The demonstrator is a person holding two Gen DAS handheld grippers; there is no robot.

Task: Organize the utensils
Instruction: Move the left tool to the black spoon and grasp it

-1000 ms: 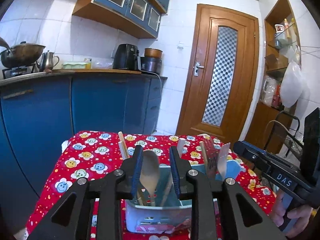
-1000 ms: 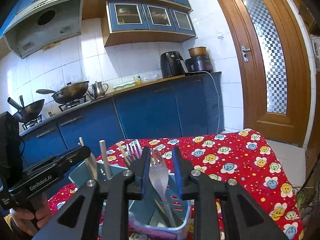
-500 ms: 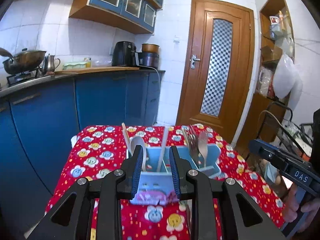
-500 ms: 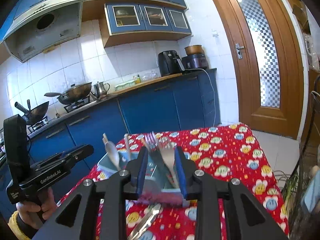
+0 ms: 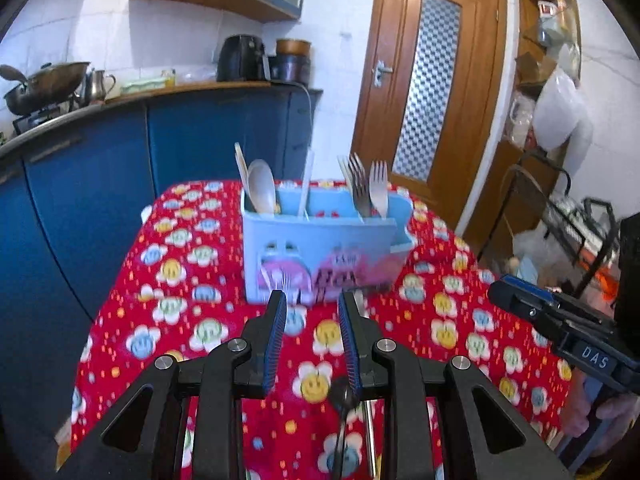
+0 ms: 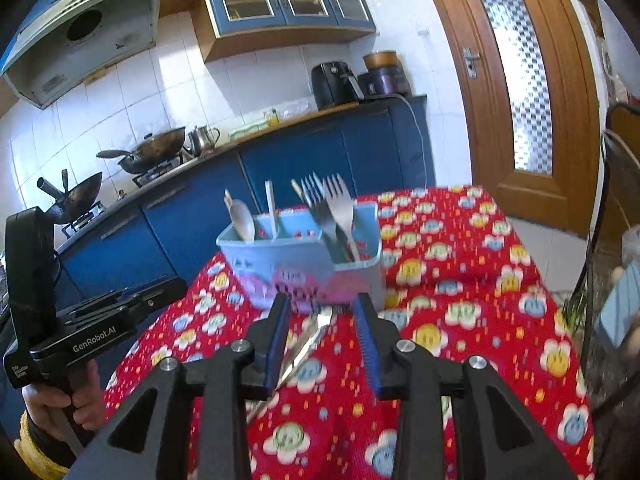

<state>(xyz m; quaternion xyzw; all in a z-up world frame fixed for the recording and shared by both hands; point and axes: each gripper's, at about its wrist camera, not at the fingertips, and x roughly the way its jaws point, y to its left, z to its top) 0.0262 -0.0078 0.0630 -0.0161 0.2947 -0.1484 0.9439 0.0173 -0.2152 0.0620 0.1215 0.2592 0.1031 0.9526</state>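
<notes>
A light blue utensil caddy (image 5: 320,248) (image 6: 304,268) stands on the red flowered tablecloth (image 5: 180,280). In it stand a spoon (image 5: 262,188), a white stick (image 5: 306,188) and several forks (image 5: 362,188) (image 6: 332,208). My left gripper (image 5: 312,304) hangs short of the caddy, open, with nothing between its fingers. My right gripper (image 6: 320,304) is also short of the caddy, its jaws opening and holding nothing. A metal utensil (image 6: 308,344) lies on the cloth below the right gripper. A dark spoon (image 5: 342,396) lies under the left gripper's right finger.
Blue kitchen cabinets (image 5: 80,184) run behind and left of the table, close to its far edge. A wooden door (image 5: 428,92) and a metal rack (image 5: 560,208) stand to the right. Each view shows the other gripper at its side, held by a hand (image 6: 60,408).
Both grippers have drawn back from the caddy, which now sits farther ahead. The spoon and fork seen between the jaws earlier stand in the caddy. The right jaws have widened.
</notes>
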